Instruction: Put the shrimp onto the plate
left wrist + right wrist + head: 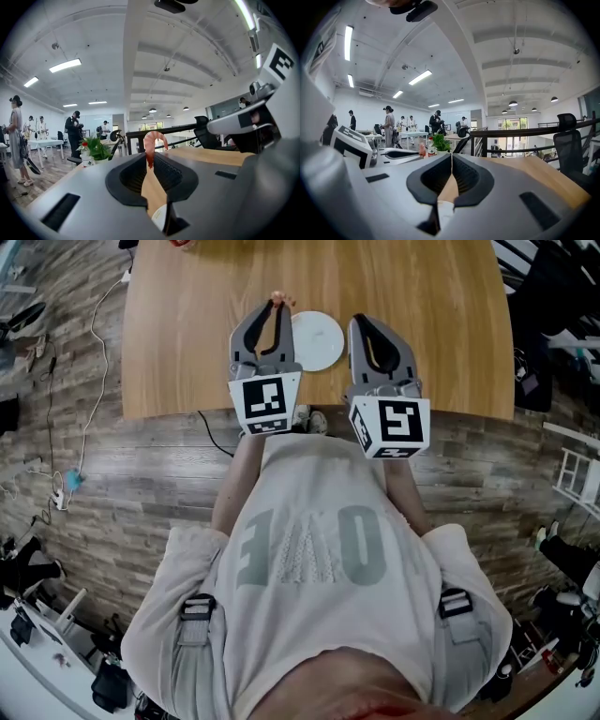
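Observation:
A pink curled shrimp (153,139) sticks up from the tips of my left gripper (150,161), which is shut on its tail end. From the head view the left gripper (278,307) hovers over the wooden table (441,324), with the shrimp (278,299) just left of the round white plate (316,339). My right gripper (360,324) sits at the plate's right edge. Its jaws (451,158) are shut with nothing between them. The right gripper view also catches the left gripper (401,153) and the shrimp (422,149) off to its left.
The table's near edge (187,414) lies just in front of the person. A white cable (89,381) runs over the wood floor at the left. A potted plant (97,149), several people and office desks stand in the room beyond.

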A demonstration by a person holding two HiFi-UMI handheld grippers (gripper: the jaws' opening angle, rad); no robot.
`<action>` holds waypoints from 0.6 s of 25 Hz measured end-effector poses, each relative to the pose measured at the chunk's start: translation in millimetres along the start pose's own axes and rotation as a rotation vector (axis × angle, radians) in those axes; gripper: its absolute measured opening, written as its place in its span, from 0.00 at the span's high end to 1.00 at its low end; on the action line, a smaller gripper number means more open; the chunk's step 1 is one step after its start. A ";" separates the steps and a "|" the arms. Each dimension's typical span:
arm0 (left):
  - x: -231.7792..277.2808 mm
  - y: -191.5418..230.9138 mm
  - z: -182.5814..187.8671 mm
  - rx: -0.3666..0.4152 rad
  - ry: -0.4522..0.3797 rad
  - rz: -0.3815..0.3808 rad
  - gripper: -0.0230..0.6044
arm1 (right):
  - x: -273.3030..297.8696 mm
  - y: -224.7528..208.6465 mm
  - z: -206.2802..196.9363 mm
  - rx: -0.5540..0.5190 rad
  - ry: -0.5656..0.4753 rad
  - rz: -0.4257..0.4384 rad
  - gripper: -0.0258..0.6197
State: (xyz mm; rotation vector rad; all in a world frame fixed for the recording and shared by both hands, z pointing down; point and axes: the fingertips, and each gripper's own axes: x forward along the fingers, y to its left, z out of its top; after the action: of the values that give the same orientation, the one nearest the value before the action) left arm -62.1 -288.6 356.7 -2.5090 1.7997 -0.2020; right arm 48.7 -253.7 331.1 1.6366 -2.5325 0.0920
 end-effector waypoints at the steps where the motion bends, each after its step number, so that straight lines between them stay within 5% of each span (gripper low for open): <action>1: 2.4 -1.3 -8.1 -0.004 0.028 -0.006 0.88 | 0.0 -0.9 -0.8 0.000 0.003 -0.004 0.93; 15: 12.3 -31.1 -141.1 -0.015 0.476 -0.150 0.88 | -11.6 -18.2 -21.4 0.004 0.071 -0.071 0.93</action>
State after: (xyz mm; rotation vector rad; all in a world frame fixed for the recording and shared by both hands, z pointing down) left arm -47.9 -284.8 500.9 -2.7813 1.7418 -0.8592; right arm 71.5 -248.2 350.3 1.6918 -2.4210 0.1463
